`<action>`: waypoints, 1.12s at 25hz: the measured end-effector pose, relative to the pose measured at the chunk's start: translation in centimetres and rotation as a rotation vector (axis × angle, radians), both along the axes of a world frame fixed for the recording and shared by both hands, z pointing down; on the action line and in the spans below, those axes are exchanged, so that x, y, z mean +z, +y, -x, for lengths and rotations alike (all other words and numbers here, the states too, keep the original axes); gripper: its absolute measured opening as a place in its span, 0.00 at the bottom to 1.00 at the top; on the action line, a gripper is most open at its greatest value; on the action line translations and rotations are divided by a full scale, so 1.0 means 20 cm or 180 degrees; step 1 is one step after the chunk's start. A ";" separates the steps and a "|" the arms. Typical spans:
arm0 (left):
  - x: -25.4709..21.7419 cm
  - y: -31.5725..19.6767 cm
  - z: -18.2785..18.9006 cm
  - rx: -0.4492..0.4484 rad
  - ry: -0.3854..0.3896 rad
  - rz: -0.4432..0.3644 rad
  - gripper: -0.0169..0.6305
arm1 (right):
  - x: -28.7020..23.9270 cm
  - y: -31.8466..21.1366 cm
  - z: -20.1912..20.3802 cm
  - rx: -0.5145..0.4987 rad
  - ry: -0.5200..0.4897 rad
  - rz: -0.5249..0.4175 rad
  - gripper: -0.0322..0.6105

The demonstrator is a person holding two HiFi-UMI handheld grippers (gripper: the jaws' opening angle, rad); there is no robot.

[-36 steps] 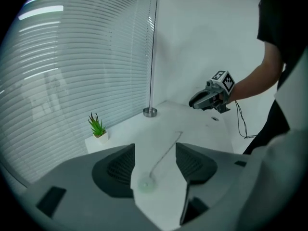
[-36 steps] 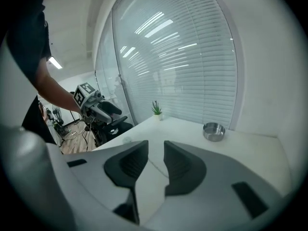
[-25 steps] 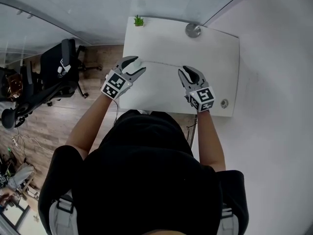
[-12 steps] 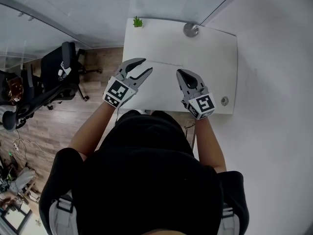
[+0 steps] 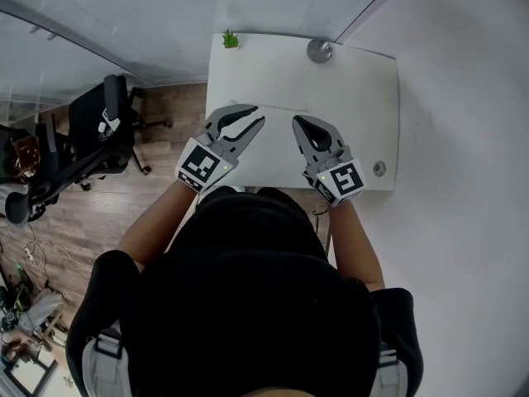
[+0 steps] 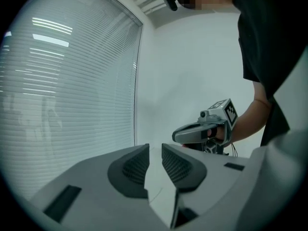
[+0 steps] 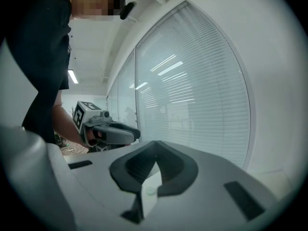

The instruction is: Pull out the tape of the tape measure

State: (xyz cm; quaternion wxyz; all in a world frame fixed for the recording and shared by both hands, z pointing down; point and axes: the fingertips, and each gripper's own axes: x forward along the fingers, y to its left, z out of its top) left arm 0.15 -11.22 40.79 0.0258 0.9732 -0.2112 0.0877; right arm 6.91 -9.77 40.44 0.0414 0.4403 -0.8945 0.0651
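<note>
Tape (image 5: 277, 106): a thin pale strip lying flat on the white table (image 5: 364, 98). Its long axis runs left to right across the head view, in the middle of the tabletop. The tape measure's case can't be made out; it is either white on white or hidden behind the left jaw tips.

The strip sits just beyond the tips of both grippers, on the far side from the person. Its left end is nearer the left gripper (image 5: 259, 116) and its right end is nearer the right gripper (image 5: 296, 121). The two sit about level with each other, one near each end of the strip.

Left gripper (image 6: 155, 150): jaws have just been closing and a narrow gap is left. Nothing is between the pads, only the far wall shows through.
Right gripper (image 7: 155, 158): jaws pressed fully together, nothing pinched.

Both gripper views look out about level at the blinds and wall, with no tabletop under the jaws. So both tools read as held up off the table and clear of the tape, neither touching it.

Judgement: the tape looks already drawn out and let go, so the pull is probably done. Any further pull would go along that left-right line, with the right gripper on the free end and the left one steadying the case side.
</note>
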 end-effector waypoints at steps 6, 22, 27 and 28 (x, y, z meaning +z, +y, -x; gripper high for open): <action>-0.13 -0.05 0.04 -0.0170 0.0132 -0.0220 0.10 | -0.12 -0.02 0.00 0.0044 -0.0004 -0.0076 0.05; -0.38 -0.14 0.13 -0.0524 0.0414 -0.0436 0.04 | -0.41 -0.08 -0.04 0.0239 -0.0090 -0.0464 0.05; -0.42 -0.15 0.15 -0.0548 0.0446 -0.0456 0.04 | -0.43 -0.08 -0.06 0.0266 -0.0066 -0.0504 0.05; -0.42 -0.15 0.14 -0.0546 0.0446 -0.0448 0.04 | -0.43 -0.08 -0.07 0.0265 -0.0066 -0.0507 0.05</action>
